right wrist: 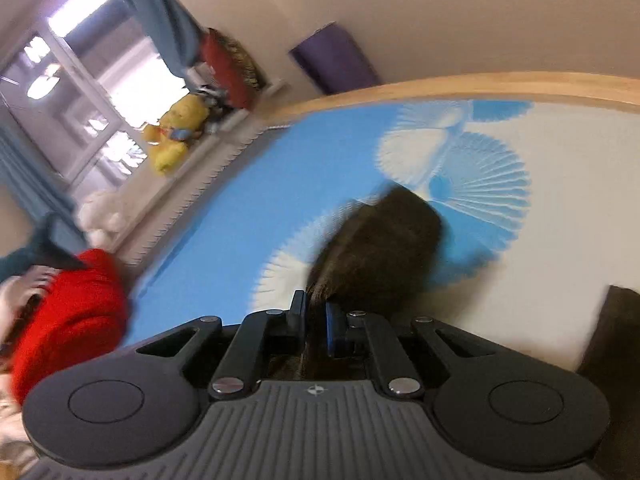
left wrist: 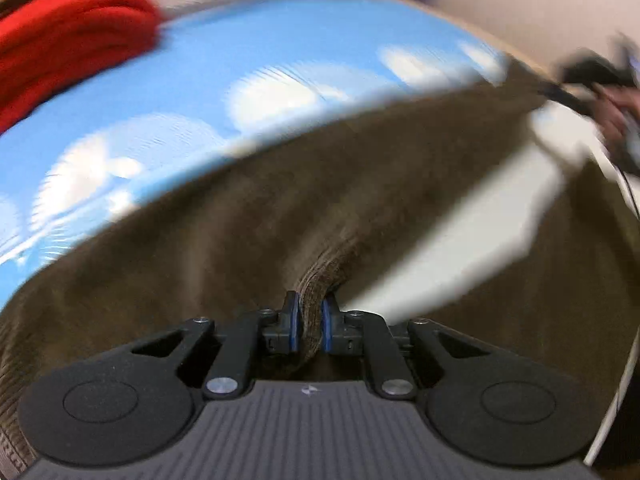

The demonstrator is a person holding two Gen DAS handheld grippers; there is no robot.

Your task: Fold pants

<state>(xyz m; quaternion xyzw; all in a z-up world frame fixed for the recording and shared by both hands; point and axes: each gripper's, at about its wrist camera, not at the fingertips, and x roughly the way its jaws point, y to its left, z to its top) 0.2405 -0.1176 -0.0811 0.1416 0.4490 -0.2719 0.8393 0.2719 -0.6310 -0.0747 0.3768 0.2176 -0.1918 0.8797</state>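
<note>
Brown corduroy pants (left wrist: 248,216) stretch across the left wrist view, over a blue bed sheet with white clouds (left wrist: 200,92). My left gripper (left wrist: 311,312) is shut on a bunched fold of the pants. At the far right of that view my right gripper (left wrist: 580,76) holds the other end of the cloth, blurred. In the right wrist view my right gripper (right wrist: 316,312) is shut on the pants (right wrist: 380,248), which hang forward in a blurred dark lump above the sheet (right wrist: 248,200).
A red garment (left wrist: 68,36) lies at the sheet's far left; it also shows in the right wrist view (right wrist: 68,312). A wooden bed edge (right wrist: 480,84), a purple object (right wrist: 336,60), a yellow plush toy (right wrist: 172,132) and a window (right wrist: 72,80) lie beyond.
</note>
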